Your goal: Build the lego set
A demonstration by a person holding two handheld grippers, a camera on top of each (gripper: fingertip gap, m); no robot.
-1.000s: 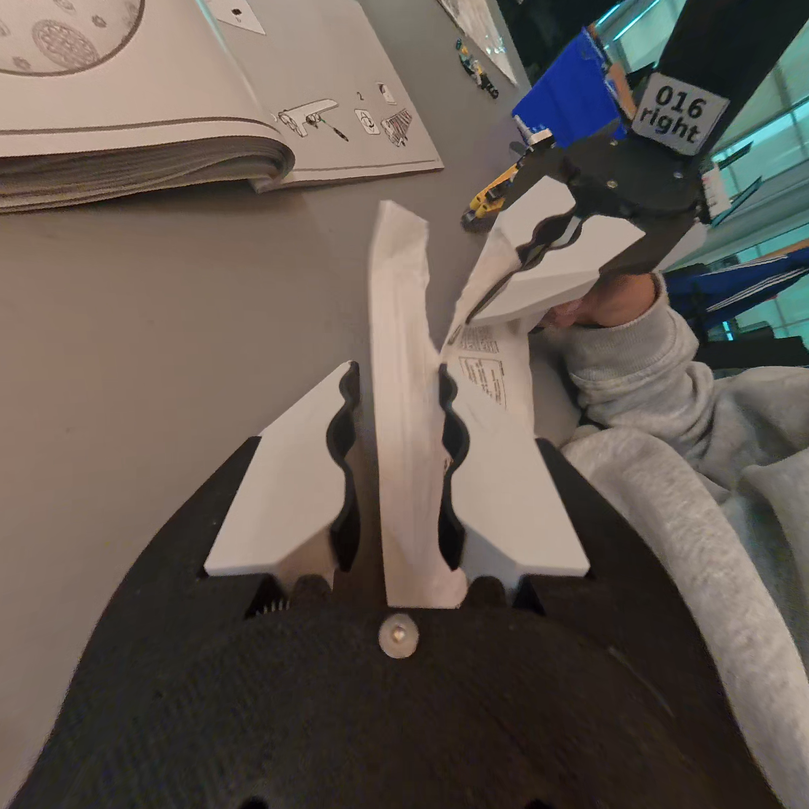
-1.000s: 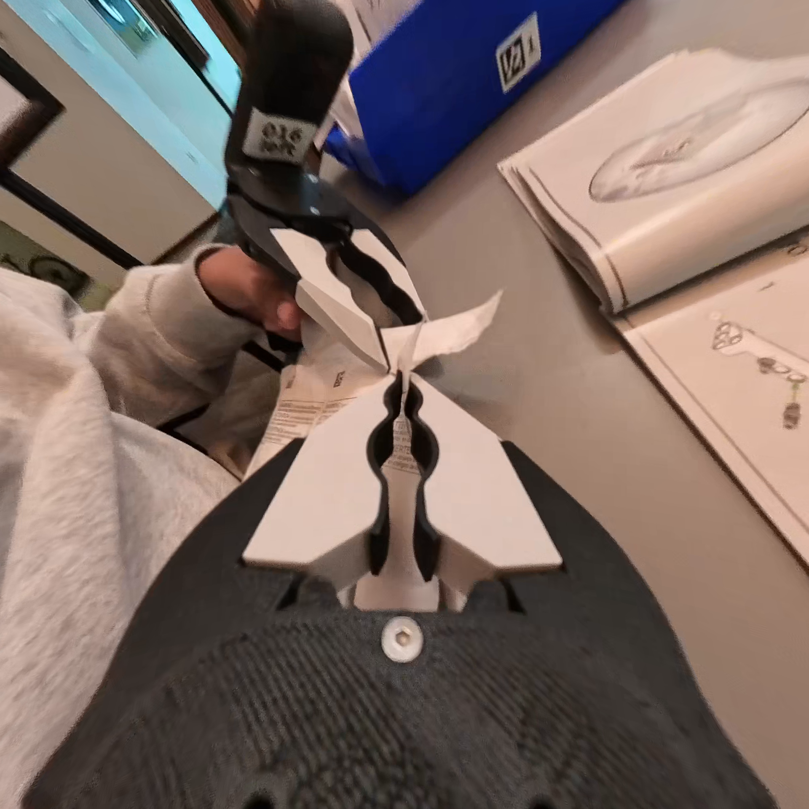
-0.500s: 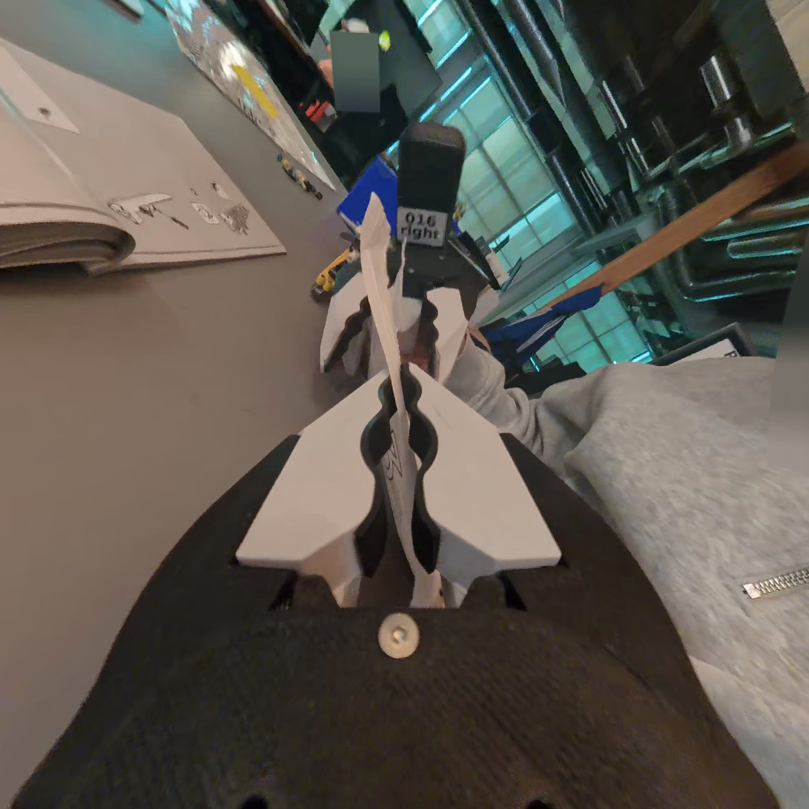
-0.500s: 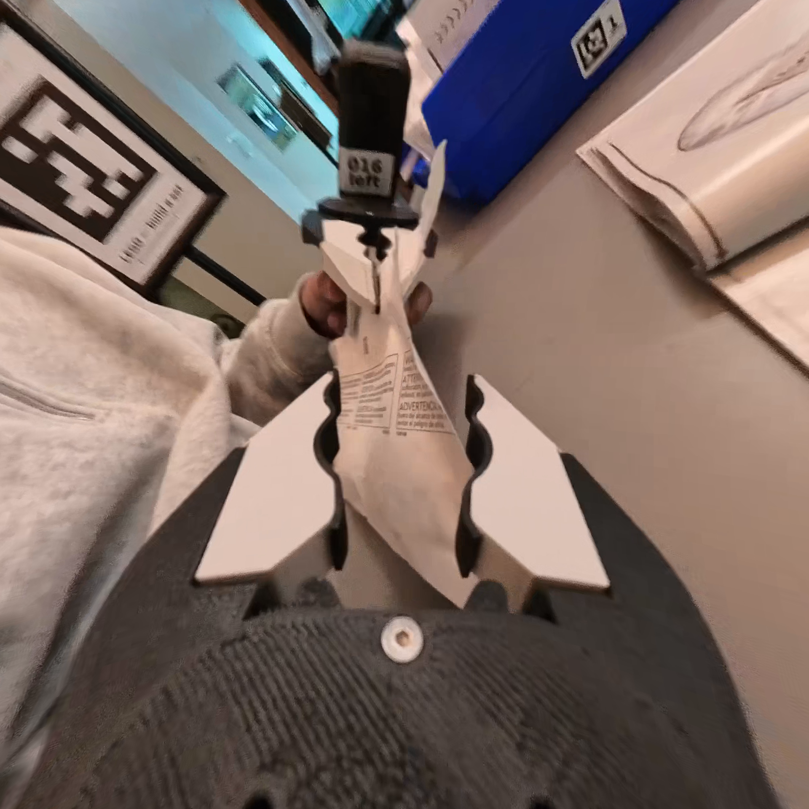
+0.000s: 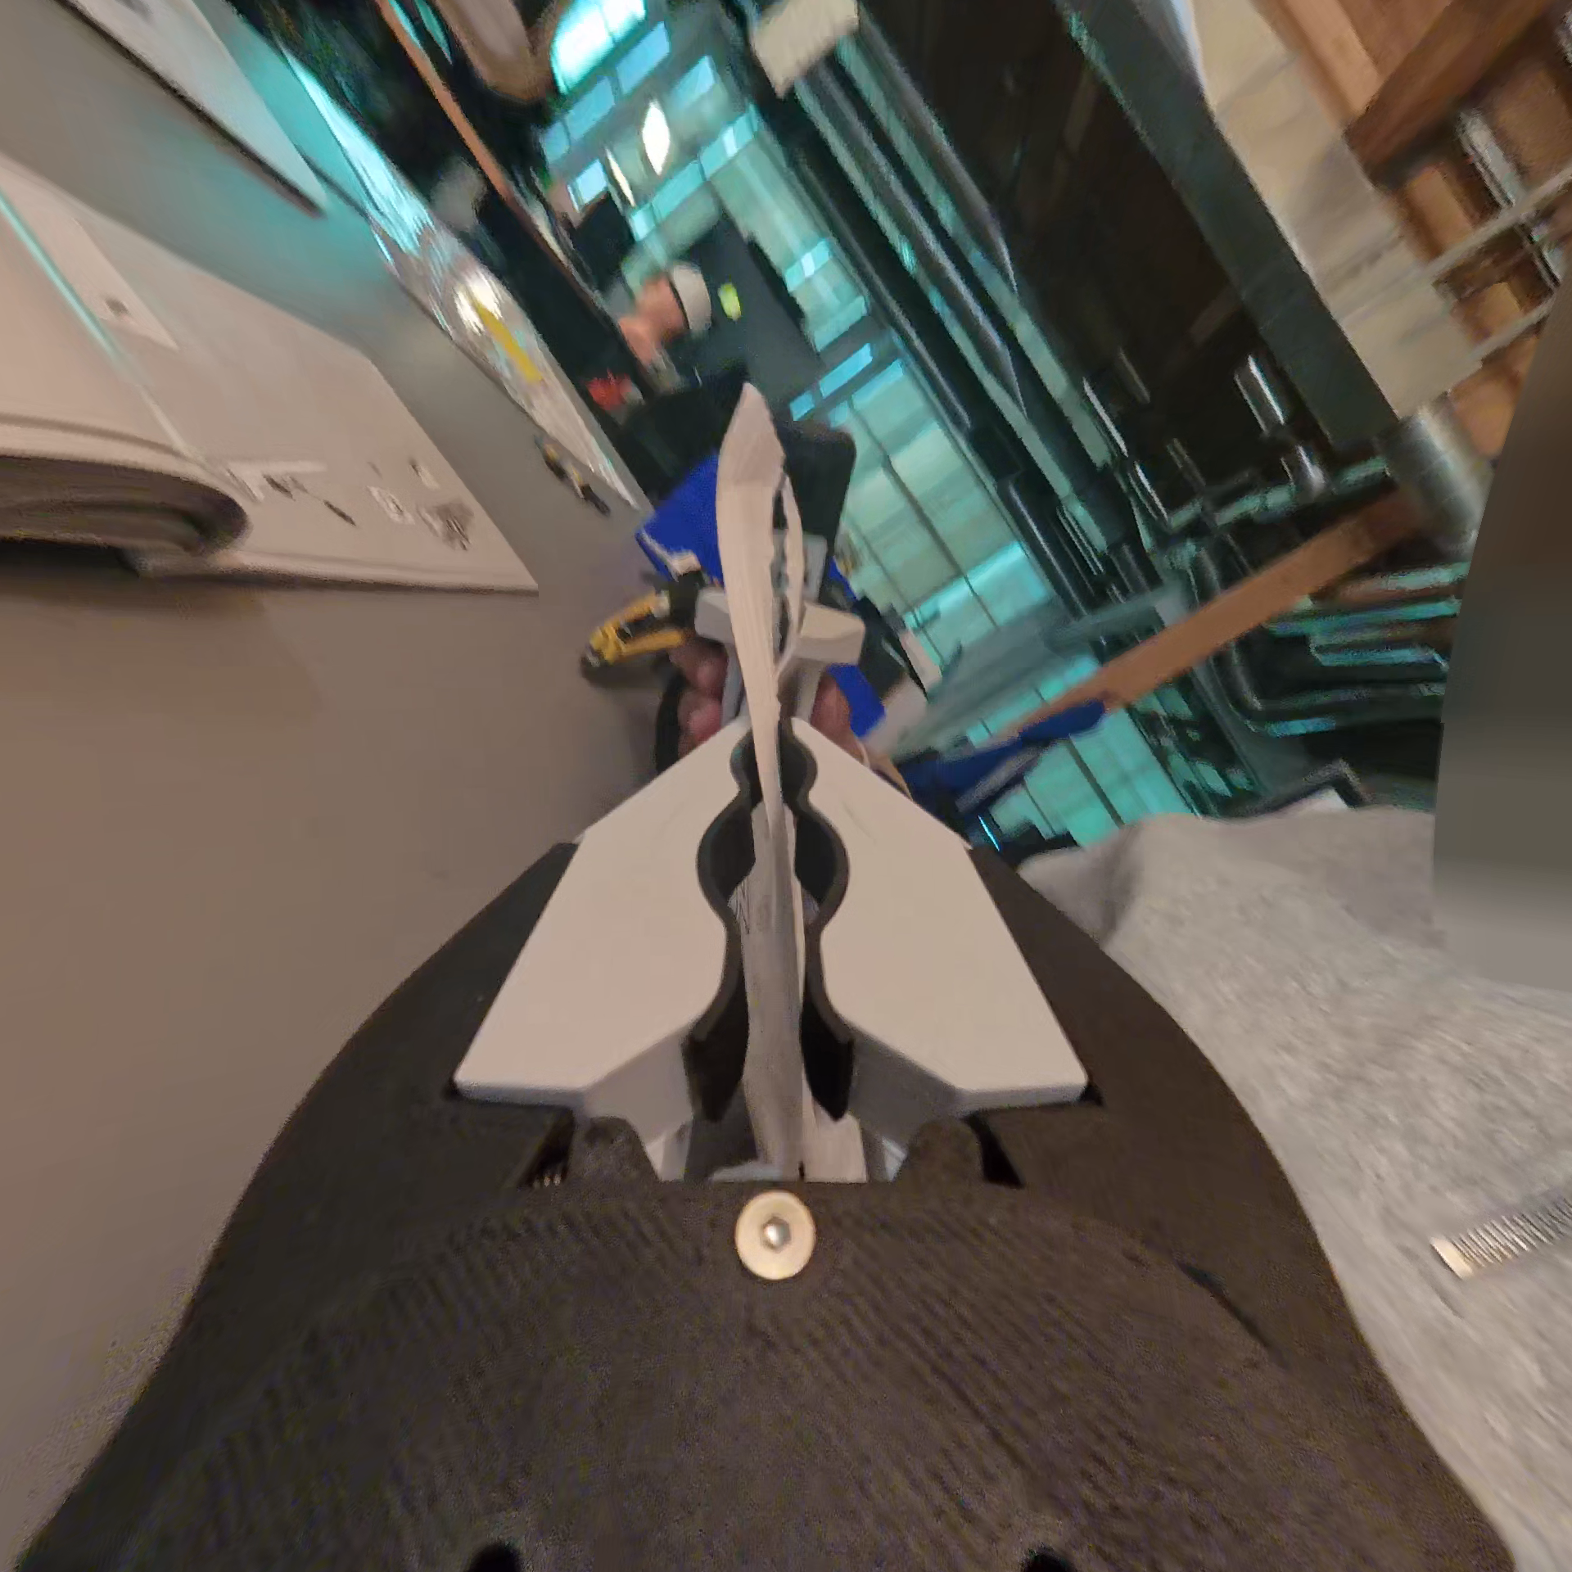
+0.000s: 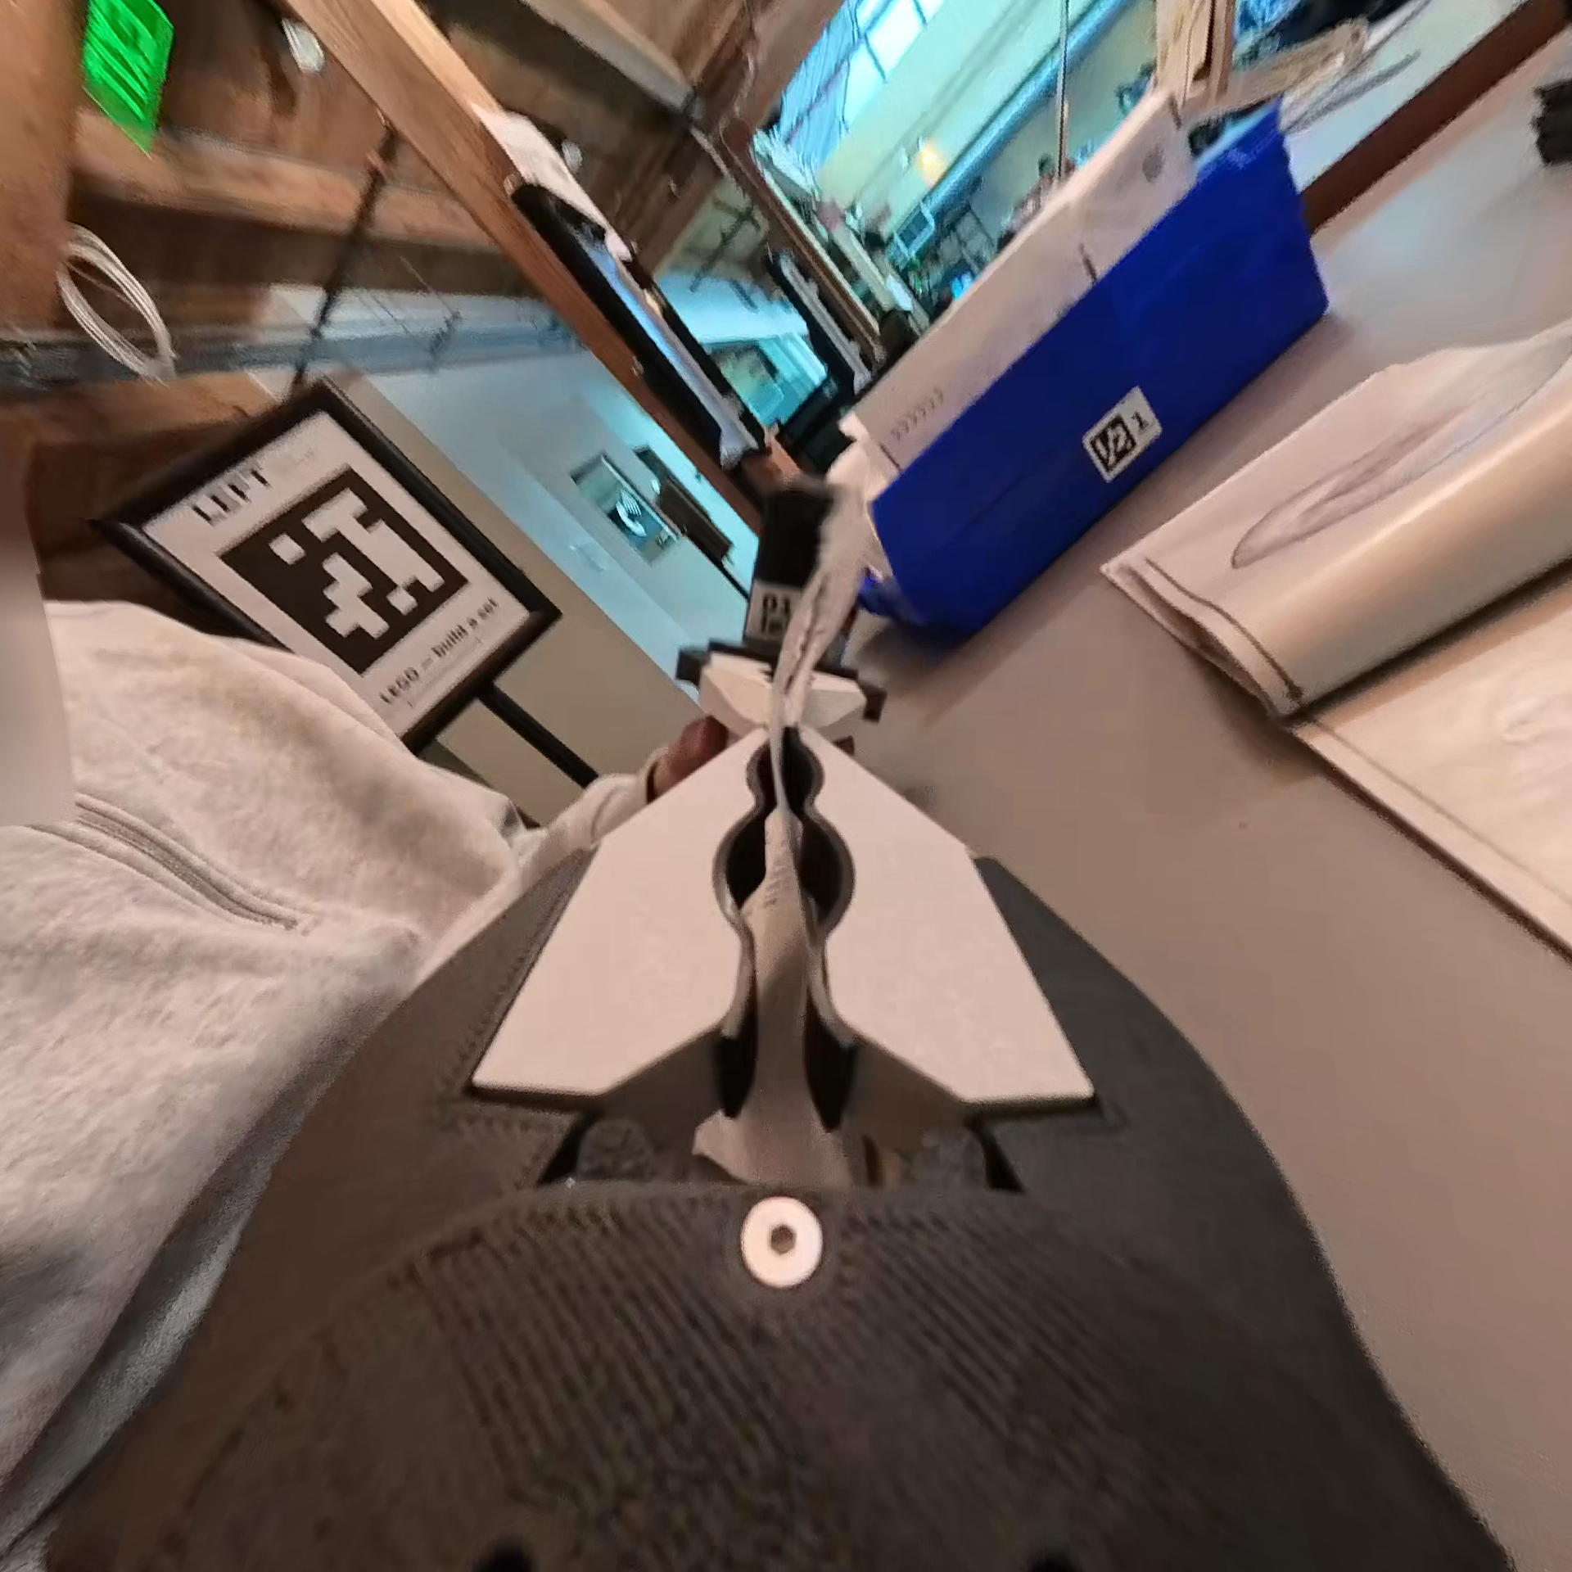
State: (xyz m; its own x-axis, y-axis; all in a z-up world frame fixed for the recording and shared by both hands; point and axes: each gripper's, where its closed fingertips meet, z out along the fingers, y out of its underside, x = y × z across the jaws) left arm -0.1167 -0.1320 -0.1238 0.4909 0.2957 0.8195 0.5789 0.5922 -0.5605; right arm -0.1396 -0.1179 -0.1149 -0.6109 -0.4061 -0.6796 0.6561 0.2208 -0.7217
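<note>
A white paper parts bag (image 5: 750, 544) is stretched edge-on between my two grippers, above the grey table (image 5: 255, 766). My left gripper (image 5: 770, 742) is shut on one end of it. My right gripper (image 6: 783, 742) is shut on the other end of the bag (image 6: 778, 961). The two grippers face each other tip to tip and close together. The right gripper shows beyond the left one's tips in the left wrist view (image 5: 778, 634), and the left gripper shows likewise in the right wrist view (image 6: 783, 685). What the bag holds is hidden.
An open instruction booklet (image 5: 170, 485) lies on the table, also in the right wrist view (image 6: 1361, 544). A blue box (image 6: 1097, 442) stands behind it. A small yellow and black lego piece (image 5: 634, 638) lies near the grippers. A grey sleeve (image 6: 213, 851) and a framed marker sign (image 6: 340, 570) are at the left. Both grippers' tips are close together, under 4 cm apart.
My left gripper closed on the bag. My right gripper let go, opened, then shut on the bag again. Both grippers tilted up and the bag now runs taut between them.
</note>
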